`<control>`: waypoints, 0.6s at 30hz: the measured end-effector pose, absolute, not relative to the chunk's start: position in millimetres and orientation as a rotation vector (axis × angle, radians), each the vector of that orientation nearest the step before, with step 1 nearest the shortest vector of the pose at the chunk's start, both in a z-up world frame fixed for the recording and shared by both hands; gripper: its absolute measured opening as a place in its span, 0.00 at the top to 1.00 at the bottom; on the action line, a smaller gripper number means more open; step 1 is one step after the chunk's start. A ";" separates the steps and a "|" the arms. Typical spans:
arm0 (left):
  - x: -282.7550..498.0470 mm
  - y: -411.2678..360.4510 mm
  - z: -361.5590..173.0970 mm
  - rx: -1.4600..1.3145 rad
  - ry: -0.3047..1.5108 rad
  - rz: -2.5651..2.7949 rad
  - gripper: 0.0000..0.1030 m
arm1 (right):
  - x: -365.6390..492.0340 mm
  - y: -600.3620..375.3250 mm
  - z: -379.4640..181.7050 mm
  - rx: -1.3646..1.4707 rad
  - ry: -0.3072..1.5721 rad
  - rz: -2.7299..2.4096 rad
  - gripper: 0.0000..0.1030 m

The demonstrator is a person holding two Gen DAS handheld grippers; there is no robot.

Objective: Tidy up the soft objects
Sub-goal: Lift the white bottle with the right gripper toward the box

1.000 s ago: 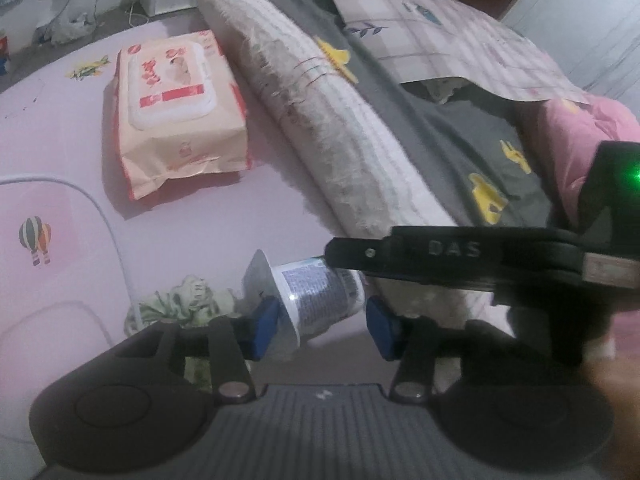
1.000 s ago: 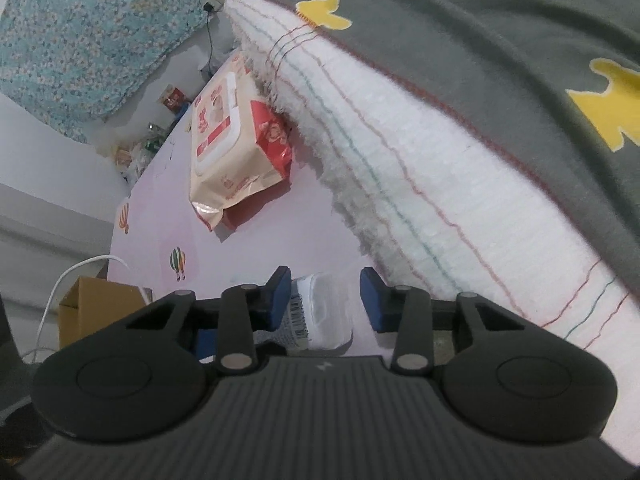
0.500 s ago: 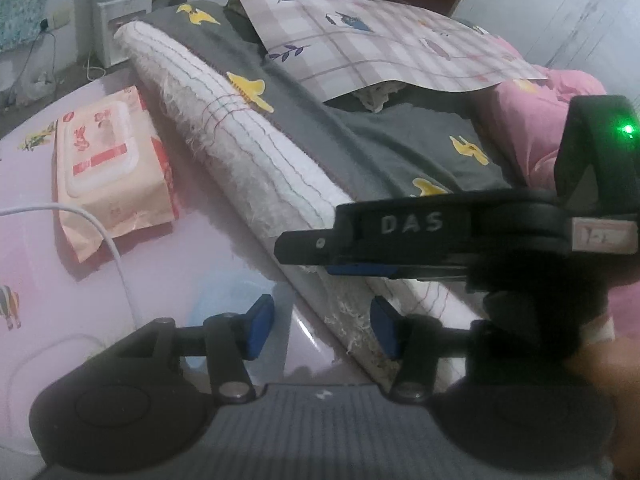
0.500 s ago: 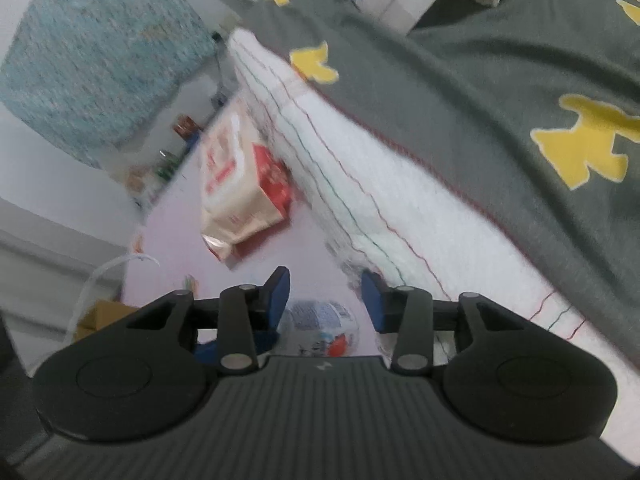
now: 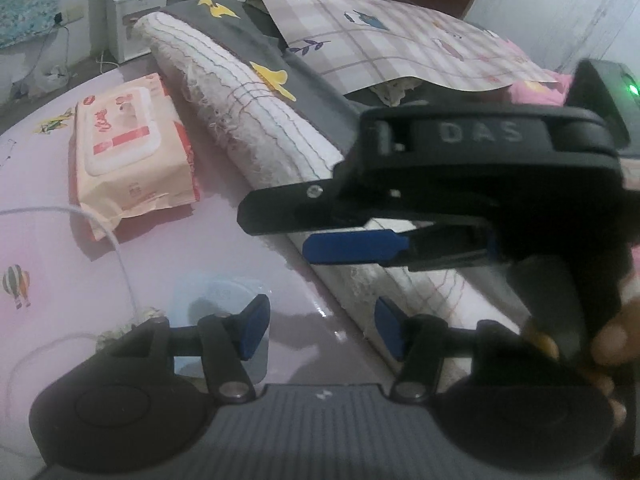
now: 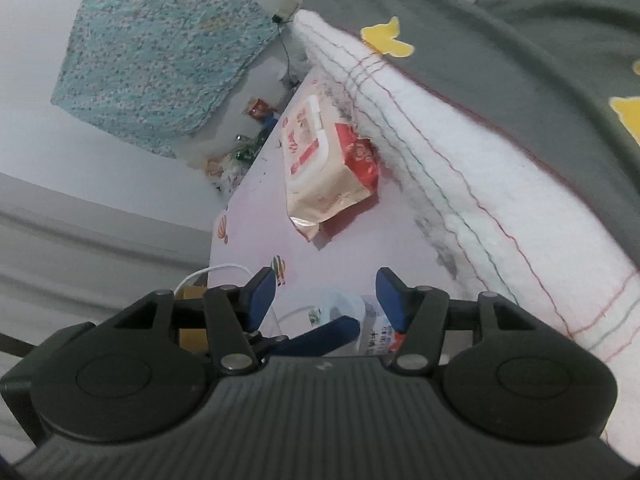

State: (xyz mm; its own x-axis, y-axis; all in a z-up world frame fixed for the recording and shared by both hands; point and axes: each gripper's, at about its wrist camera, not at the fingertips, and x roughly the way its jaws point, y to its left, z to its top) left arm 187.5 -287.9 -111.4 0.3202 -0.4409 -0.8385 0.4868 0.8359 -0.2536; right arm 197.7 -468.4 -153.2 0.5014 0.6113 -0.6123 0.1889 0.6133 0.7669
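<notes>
We see the pink bed sheet (image 5: pixel 240 248) with the rolled white towel (image 5: pixel 256 136) along the grey blanket, and a wipes pack (image 5: pixel 128 156) beside it. The small plastic cup (image 6: pixel 352 320) lies near the towel's end. Our left gripper (image 5: pixel 320 326) and right gripper (image 6: pixel 326 298) are both opening, gripping nothing.

The left tongs (image 5: pixel 318 326) partly hide the blurred clear cup (image 5: pixel 218 300).

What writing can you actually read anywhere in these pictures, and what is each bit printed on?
"DAS": raised letters on the black body of the right gripper, seen from the left wrist camera.
Red-and-white label on the peach plastic pack of wet wipes: script too blurred to read.
Printed label on the small clear plastic cup: too small and blurred to read.
Nothing else legible.
</notes>
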 end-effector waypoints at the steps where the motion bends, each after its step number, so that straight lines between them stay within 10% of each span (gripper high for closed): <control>1: 186.5 -286.4 -110.1 0.054 1.087 -0.600 0.43 | 200.5 -466.8 -153.4 0.897 1.052 0.308 0.45; 18: 188.7 -248.9 -127.6 0.102 1.238 -0.351 0.30 | 236.9 -431.1 -176.0 0.732 1.171 0.365 0.45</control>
